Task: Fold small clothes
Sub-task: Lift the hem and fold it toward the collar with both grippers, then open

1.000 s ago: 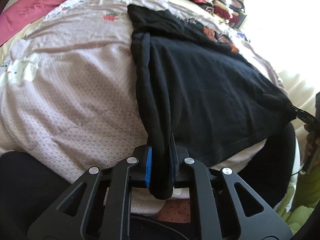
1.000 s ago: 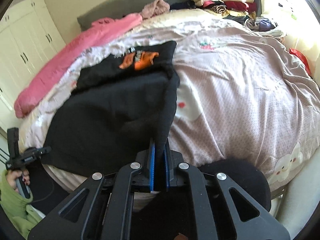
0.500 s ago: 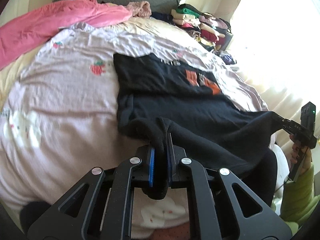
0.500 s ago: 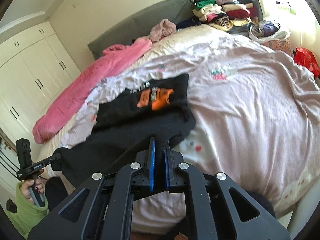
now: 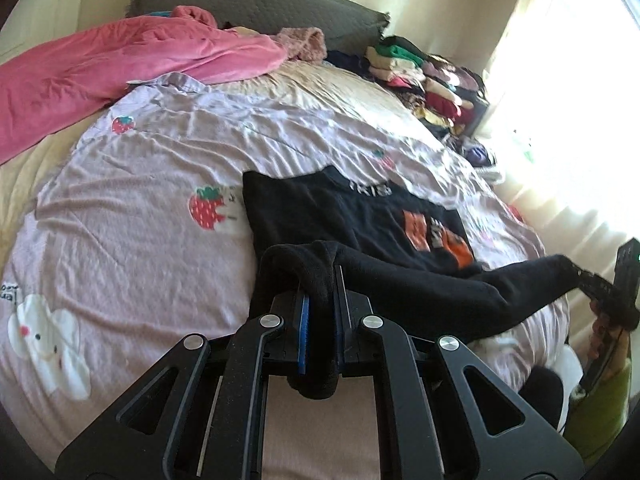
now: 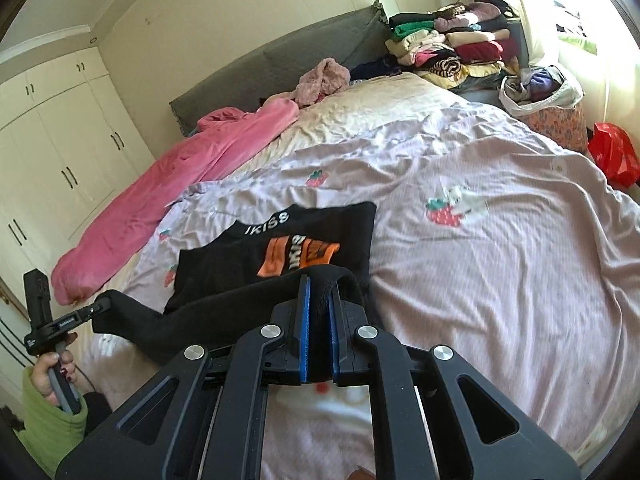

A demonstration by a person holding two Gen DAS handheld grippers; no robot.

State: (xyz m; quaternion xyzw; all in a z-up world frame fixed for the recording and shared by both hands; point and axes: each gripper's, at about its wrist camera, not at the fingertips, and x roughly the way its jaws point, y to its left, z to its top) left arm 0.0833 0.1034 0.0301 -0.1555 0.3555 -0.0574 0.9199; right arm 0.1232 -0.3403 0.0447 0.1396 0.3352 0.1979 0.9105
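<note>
A black T-shirt (image 5: 320, 212) with an orange print lies on the bed, its near hem lifted and stretched between my grippers. My left gripper (image 5: 319, 312) is shut on one hem corner. My right gripper (image 6: 318, 312) is shut on the other corner. The shirt's chest with the print (image 6: 298, 256) rests flat on the lilac bedcover. The right gripper also shows at the right edge of the left wrist view (image 5: 592, 284), and the left gripper shows at the left edge of the right wrist view (image 6: 96, 308).
The lilac strawberry-print bedcover (image 5: 140, 200) spreads around the shirt. A pink blanket (image 5: 100, 68) lies along the far left. A stack of folded clothes (image 6: 452, 44) stands at the head end. A white bag (image 6: 540, 88) and a red bag (image 6: 612, 152) sit beside the bed.
Both grippers have lifted the black shirt's hem up and carried it toward the chest, so the lower half now hangs as a raised fold and the printed part shows.
</note>
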